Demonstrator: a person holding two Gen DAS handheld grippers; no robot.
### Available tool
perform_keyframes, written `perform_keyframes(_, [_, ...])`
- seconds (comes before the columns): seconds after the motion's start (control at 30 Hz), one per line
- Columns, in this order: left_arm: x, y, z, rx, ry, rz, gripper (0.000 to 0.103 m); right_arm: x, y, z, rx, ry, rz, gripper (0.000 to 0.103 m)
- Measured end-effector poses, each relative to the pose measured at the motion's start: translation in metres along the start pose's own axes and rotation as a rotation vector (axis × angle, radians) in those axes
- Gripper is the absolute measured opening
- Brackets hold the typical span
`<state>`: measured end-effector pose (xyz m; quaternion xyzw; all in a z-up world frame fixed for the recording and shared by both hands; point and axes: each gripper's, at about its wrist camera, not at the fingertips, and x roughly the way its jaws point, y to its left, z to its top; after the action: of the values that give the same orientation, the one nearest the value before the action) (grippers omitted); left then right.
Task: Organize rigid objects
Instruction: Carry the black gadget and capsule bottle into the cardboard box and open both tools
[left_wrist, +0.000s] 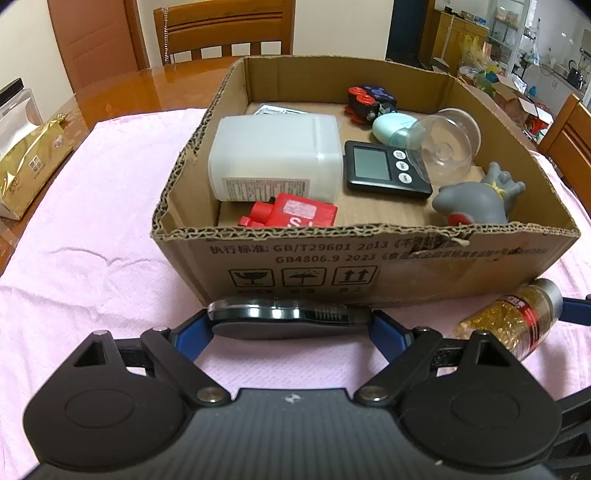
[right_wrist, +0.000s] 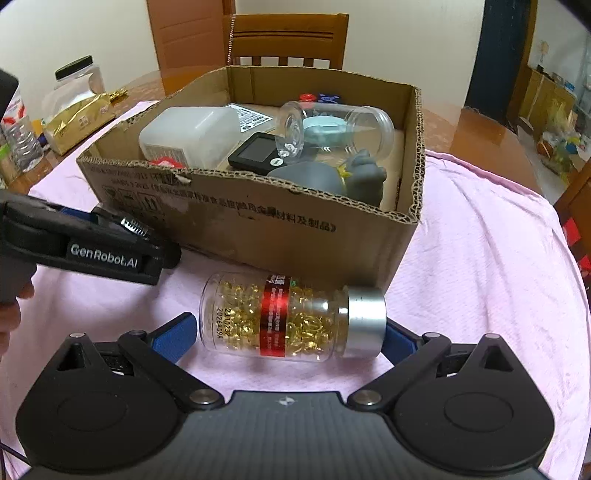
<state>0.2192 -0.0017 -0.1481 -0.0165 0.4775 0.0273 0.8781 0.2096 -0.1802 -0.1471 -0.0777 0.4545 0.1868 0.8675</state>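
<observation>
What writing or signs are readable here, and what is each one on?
"GenRobot.AI": left gripper.
"GB/T29601 2013", "GB4806.9 2023", three handling pictograms: cardboard box; its Chinese print is only partly legible.
"2026", blurred date digits: capsule bottle.
Red label on that bottle, white container's label: too small to read.

Left gripper (left_wrist: 290, 321): I have it low and level, its blue fingers (left_wrist: 201, 338) clamped from both sides on a flat dark device (left_wrist: 288, 317) held crosswise between them. From the right wrist view the same left gripper (right_wrist: 122, 236) comes in from the left edge, and a bit of my hand (right_wrist: 11, 314) shows gripping its handle.

Right gripper (right_wrist: 291, 328): low and level, blue fingers (right_wrist: 173, 338) spread wide, one at the base and one at the cap of a capsule bottle (right_wrist: 288, 319) lying sideways between them; I cannot tell whether they press on it.
</observation>
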Motion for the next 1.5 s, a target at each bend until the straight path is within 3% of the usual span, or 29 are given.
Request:
perform_keyframes(0.17, [-0.001,0.002,0.001,0.017,-0.002,-0.011,0.09,0.0,0.001,0.002,0.014,0.003,-0.022,0.097])
perform_keyframes(0.73, [-0.003,-0.006,-0.004,0.139,-0.033,0.038,0.09,-0.002,-0.001,0.003,0.018,0.013,-0.003,0.097])
perform_keyframes(0.97, [-0.011,0.001,0.0,0.14,-0.024,-0.01,0.09,-0.008,0.002,0.004,-0.016,0.015,0.021,0.096])
perform_keyframes(1.23, [-0.035,0.006,0.007,0.215,-0.007,-0.064,0.089,-0.019,0.0,0.009,-0.065,0.052,0.067,0.096])
perform_keyframes(1.5, [-0.073,0.015,0.023,0.311,0.014,-0.111,0.089,-0.061,-0.002,0.033,-0.139,0.043,0.144,0.096])
